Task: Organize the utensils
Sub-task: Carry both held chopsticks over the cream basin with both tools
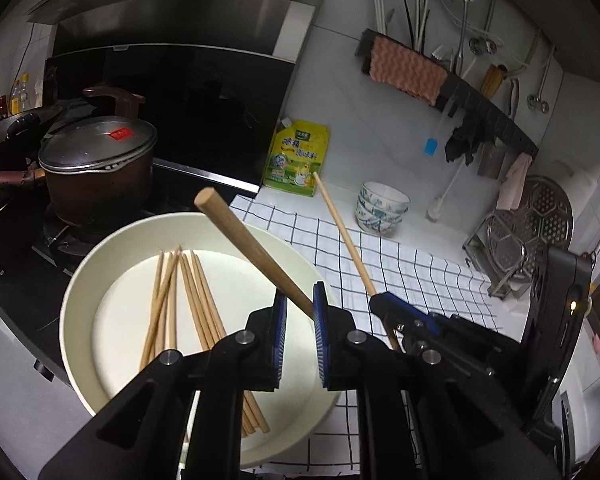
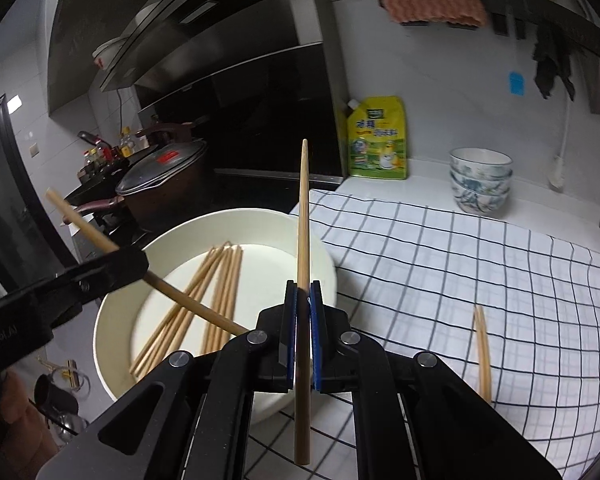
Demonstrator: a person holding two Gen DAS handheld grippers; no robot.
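Observation:
A cream plate (image 1: 80, 300) (image 2: 324, 276) holds several wooden chopsticks (image 1: 198, 300) (image 2: 220, 280). My left gripper (image 1: 300, 300) is shut on a chopstick (image 1: 244, 236) that points up and left above the plate; it also shows in the right wrist view (image 2: 96, 236). My right gripper (image 2: 303, 300) (image 1: 374, 300) is shut on another chopstick (image 2: 303, 216) (image 1: 342, 228), held upright over the plate's right rim. Two more chopsticks (image 2: 482, 344) lie on the checked cloth (image 2: 460, 272) (image 1: 412, 268) to the right.
A lidded pot (image 1: 96, 160) sits on the stove at the left. A yellow pouch (image 1: 298, 160) and stacked bowls (image 1: 382, 208) stand at the back wall. A wall rack (image 1: 460, 84) holds cloths and utensils. A metal steamer rack (image 1: 528, 232) stands at the right.

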